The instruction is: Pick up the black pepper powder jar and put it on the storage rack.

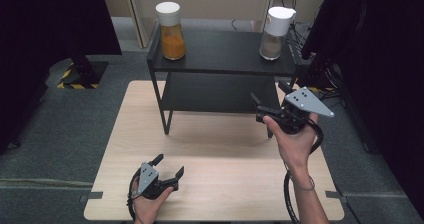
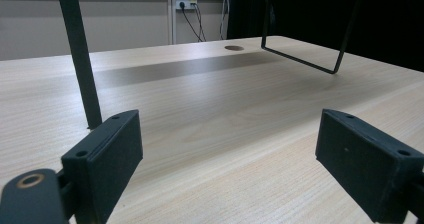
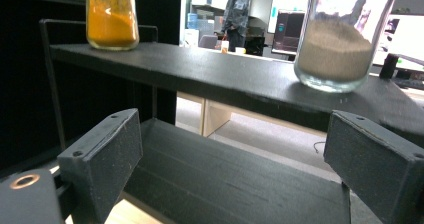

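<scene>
The left gripper (image 1: 167,171) rests spread and empty at six o'clock on the table (image 1: 215,194). At three o'clock the right gripper (image 1: 269,100), spread and empty, should rise squarely toward the grey-powder jar (image 1: 275,33) at one o'clock on the black shelf (image 1: 220,54), clearing the shelf's edge; the orange spice jar (image 1: 171,30) stands at eleven o'clock.

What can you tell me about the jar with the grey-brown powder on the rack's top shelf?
The jar with the grey-brown powder is clear glass with a white cap that has a small spout. It stands upright near the right end of the black rack's top shelf, roughly half full of fine powder. Nothing touches it but the shelf. The right gripper sits lower, in front of it, jaws open and empty.
</scene>
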Demonstrator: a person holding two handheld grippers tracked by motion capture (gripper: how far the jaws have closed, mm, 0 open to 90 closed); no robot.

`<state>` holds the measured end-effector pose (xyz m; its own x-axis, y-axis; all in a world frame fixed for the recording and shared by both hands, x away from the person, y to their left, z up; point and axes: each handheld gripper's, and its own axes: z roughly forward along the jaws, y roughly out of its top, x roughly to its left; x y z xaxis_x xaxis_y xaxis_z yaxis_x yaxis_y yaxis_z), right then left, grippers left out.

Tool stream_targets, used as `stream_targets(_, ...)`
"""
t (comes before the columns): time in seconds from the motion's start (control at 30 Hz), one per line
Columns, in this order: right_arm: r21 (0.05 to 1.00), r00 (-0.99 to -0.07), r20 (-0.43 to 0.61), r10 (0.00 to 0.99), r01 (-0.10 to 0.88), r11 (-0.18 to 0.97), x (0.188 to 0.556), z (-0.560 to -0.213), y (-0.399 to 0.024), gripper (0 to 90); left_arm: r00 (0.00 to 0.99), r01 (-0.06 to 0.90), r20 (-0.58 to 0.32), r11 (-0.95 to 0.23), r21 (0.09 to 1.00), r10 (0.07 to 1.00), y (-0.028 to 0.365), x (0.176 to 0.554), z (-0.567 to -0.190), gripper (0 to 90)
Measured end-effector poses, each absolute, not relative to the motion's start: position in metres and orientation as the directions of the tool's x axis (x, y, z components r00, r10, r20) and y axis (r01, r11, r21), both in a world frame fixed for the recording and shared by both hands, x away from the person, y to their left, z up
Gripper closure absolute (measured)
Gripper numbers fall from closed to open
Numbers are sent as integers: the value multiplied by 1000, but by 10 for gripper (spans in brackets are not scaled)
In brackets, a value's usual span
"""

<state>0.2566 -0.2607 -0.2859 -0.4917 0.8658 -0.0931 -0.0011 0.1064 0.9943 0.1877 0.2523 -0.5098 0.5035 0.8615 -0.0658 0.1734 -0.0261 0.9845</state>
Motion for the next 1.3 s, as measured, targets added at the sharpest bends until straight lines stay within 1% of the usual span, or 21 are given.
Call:
stream_targets(0.63, 991, -512, -75, 855, 56, 120, 234, -335, -271, 89, 501, 172, -65, -26, 985, 863, 252, 187, -510, 108)
stream_targets(0.77, 991, -534, -23, 845, 98, 89, 232, -344, -277, 88, 501, 174, -66, -25, 984, 863, 252, 187, -510, 108)
stream_targets(0.83, 989, -528, -40, 848, 99, 109, 228, -347, -275, 88, 501, 173, -66, -25, 985, 863, 252, 187, -510, 108)
stream_targets(0.93, 990, -539, -16, 842, 109, 88, 225, -353, -278, 89, 501, 172, -63, -27, 985, 863, 252, 187, -510, 108)
stream_targets(1.0, 989, -533, -34, 845, 106, 107, 222, -354, -277, 88, 500, 171, -64, -26, 985, 863, 252, 187, -510, 108)
stream_targets(1.3, 989, -529, -38, 848, 103, 109, 209, -364, -281, 89, 499, 171, -64, -25, 985, 864, 252, 187, -510, 108)
